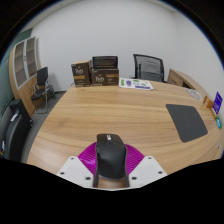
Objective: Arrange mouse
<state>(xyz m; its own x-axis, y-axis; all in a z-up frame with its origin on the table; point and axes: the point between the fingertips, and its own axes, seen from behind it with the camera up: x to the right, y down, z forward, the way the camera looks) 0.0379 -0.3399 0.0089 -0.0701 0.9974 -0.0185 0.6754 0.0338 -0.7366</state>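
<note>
Gripper view: gripper (pixel 110 172) clamps mouse (pixel 110 155); mousepad (pixel 187 119) well beyond.

Gripper (pixel 111 168) clamping down low.
Both fingers (pixel 78 171) are reaching forward, angling inward, their magenta pads (pixel 93 157) pressing on either side of the mouse (pixel 111 155), no gap showing at either pad.

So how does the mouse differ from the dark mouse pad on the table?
The mouse is a small, rounded, raised thing; the mouse pad is a larger flat sheet lying on the table. The mouse sits between the fingers of the claw, at the table's near edge; the mouse pad lies well beyond them, off to the right, with nothing on it. Both are dark and rest on the same wooden table.
</note>
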